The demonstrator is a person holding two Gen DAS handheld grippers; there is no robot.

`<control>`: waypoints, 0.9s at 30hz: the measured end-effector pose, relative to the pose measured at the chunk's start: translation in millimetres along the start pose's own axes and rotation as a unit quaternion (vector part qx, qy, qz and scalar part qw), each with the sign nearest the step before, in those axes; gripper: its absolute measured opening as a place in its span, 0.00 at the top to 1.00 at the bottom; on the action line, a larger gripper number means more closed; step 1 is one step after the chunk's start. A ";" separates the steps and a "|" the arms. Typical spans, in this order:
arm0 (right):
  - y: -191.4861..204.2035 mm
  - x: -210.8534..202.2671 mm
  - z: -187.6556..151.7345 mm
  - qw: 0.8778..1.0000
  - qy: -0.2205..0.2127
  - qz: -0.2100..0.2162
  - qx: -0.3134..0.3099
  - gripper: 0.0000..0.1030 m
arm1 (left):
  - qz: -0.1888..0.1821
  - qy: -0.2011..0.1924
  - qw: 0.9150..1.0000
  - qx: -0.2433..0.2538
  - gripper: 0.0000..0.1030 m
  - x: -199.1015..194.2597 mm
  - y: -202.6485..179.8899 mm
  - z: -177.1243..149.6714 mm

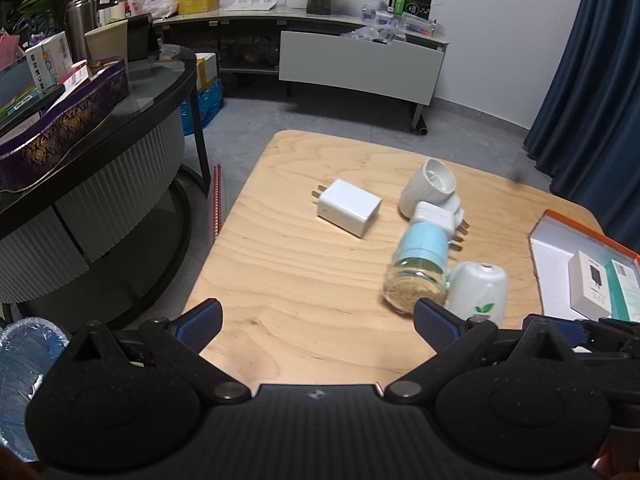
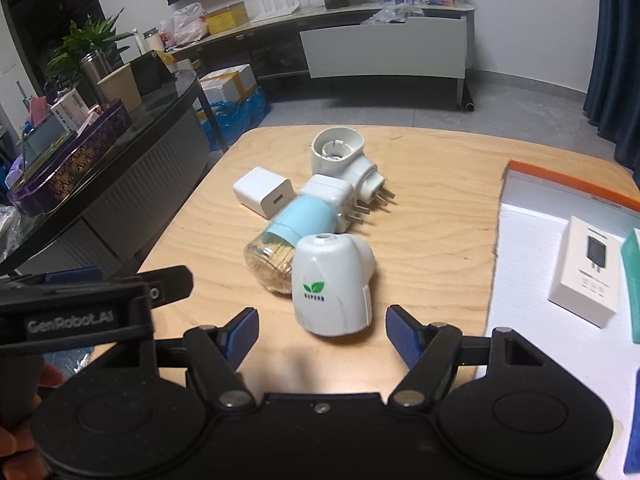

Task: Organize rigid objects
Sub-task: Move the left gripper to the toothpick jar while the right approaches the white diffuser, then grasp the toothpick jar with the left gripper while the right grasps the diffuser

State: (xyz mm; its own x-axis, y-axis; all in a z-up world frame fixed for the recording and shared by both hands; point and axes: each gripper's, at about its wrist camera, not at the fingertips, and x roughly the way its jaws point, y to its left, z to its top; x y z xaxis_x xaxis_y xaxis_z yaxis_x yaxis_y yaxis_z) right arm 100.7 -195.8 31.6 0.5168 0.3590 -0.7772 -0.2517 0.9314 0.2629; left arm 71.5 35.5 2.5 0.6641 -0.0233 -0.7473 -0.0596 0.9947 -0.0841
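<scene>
On a light wooden table (image 1: pixel 304 280), a white cube-shaped wall charger (image 1: pixel 349 213) lies apart from a cluster: a white round plug-in socket (image 1: pixel 428 187), a pale blue-capped clear bottle (image 1: pixel 418 276) and a white leaf-logo plug-in diffuser (image 1: pixel 478 294). The left gripper (image 1: pixel 318 316) hangs over the table's near edge, blue-padded fingers (image 1: pixel 202 320) spread wide, beside an orange-rimmed white box (image 1: pixel 560 232).

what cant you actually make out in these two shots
- Orange-rimmed box: cut off by the right edge in both views.
- Teal item in the box: mostly out of frame in the right wrist view.
- Small white carton: print too small to read.
- Glass bottle: partly hidden behind the leaf-logo white plug-in in the right wrist view.
</scene>
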 end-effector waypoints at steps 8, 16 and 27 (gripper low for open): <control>0.8 32.1 7.4 1.000 0.020 -0.002 0.003 0.20 | 0.005 0.007 1.000 -0.005 0.00 12.3 8.6 5.5; -9.8 42.5 6.6 1.000 0.003 0.002 0.004 0.38 | -0.009 0.012 1.000 -0.001 0.00 23.1 5.4 8.1; -50.2 6.0 -2.2 0.998 -0.021 -0.033 0.048 0.38 | -0.041 0.014 0.998 0.044 0.00 45.5 -35.1 15.4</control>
State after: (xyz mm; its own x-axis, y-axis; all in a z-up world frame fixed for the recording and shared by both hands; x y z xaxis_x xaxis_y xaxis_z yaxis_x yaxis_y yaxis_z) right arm 114.7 -240.6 12.4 0.5634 0.2979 -0.7706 -0.1383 0.9536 0.2676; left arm 115.3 1.1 -18.4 0.6422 -0.1075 -0.7590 0.0606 0.9941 -0.0895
